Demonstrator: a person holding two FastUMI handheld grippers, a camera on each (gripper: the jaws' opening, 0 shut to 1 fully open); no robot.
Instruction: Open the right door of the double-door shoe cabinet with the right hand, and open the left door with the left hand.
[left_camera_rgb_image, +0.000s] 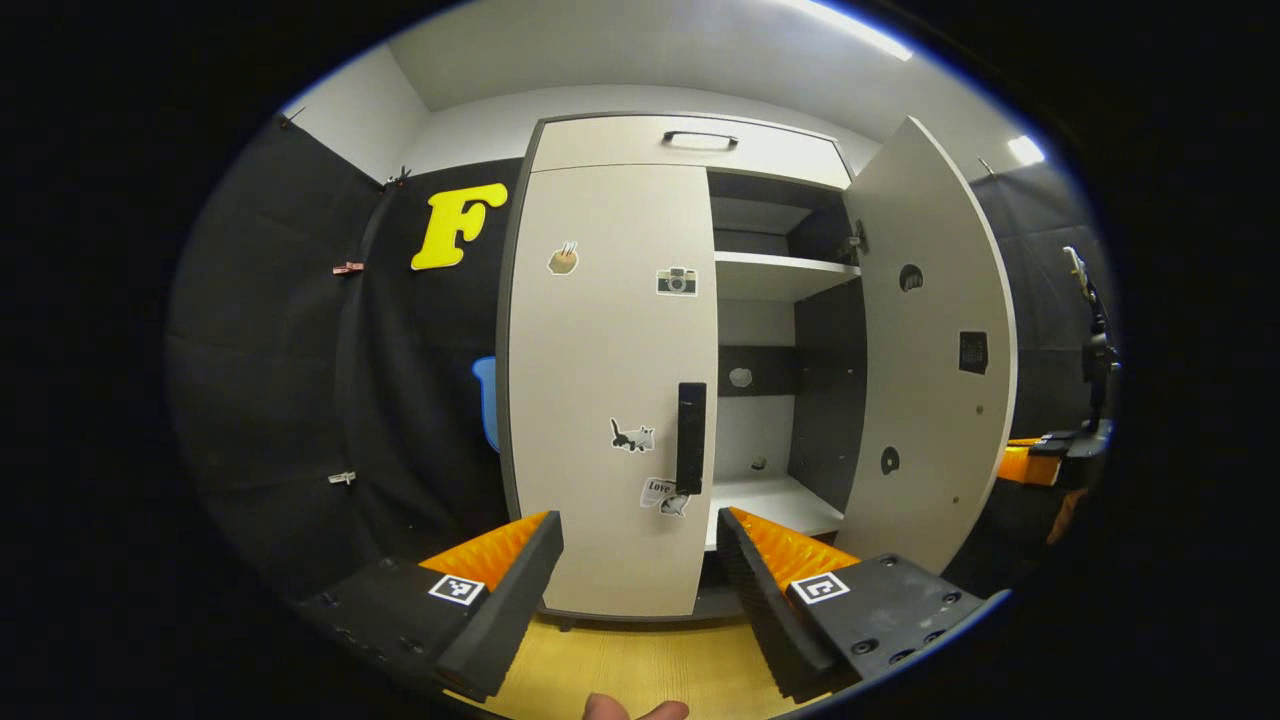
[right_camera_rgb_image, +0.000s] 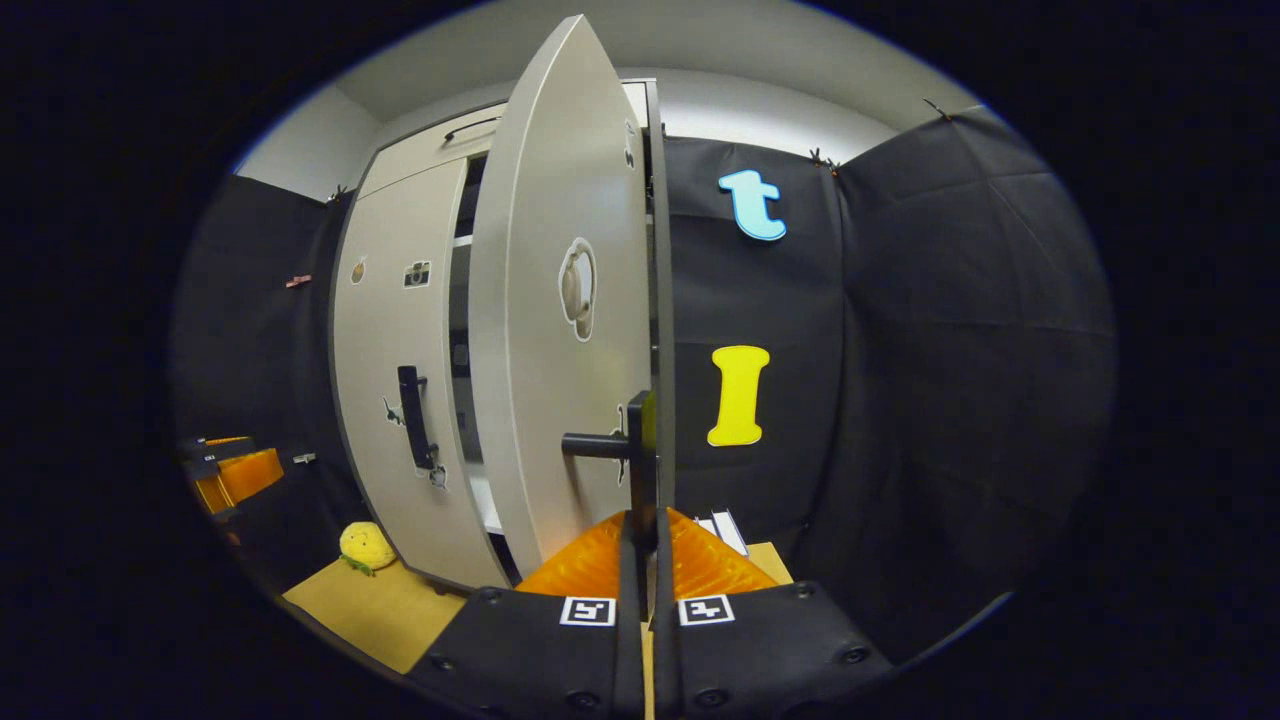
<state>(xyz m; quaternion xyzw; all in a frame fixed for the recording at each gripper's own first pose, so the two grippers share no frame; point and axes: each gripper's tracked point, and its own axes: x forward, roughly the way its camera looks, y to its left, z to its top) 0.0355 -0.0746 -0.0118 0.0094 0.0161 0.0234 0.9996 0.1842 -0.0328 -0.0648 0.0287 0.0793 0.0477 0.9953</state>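
Observation:
In the left gripper view the pale double-door shoe cabinet (left_camera_rgb_image: 690, 140) stands straight ahead. Its left door (left_camera_rgb_image: 600, 380) is closed, and the black vertical handle (left_camera_rgb_image: 690, 437) sits near the inner edge. My left gripper (left_camera_rgb_image: 640, 535) is open, short of that door and just below the handle, touching nothing. The right door (left_camera_rgb_image: 935, 350) is swung wide, baring shelves (left_camera_rgb_image: 785, 268). In the right gripper view the right door (right_camera_rgb_image: 560, 330) is seen almost edge-on. My right gripper (right_camera_rgb_image: 645, 530) is shut on the door's black handle (right_camera_rgb_image: 638, 450).
A yellow plush toy (right_camera_rgb_image: 365, 545) lies on the wooden floor (right_camera_rgb_image: 380, 610) by the cabinet's left foot. Some flat white items (right_camera_rgb_image: 727, 530) lie beside the cabinet's right side. Black cloth walls close in on both sides. A fingertip (left_camera_rgb_image: 630, 710) shows at the bottom edge.

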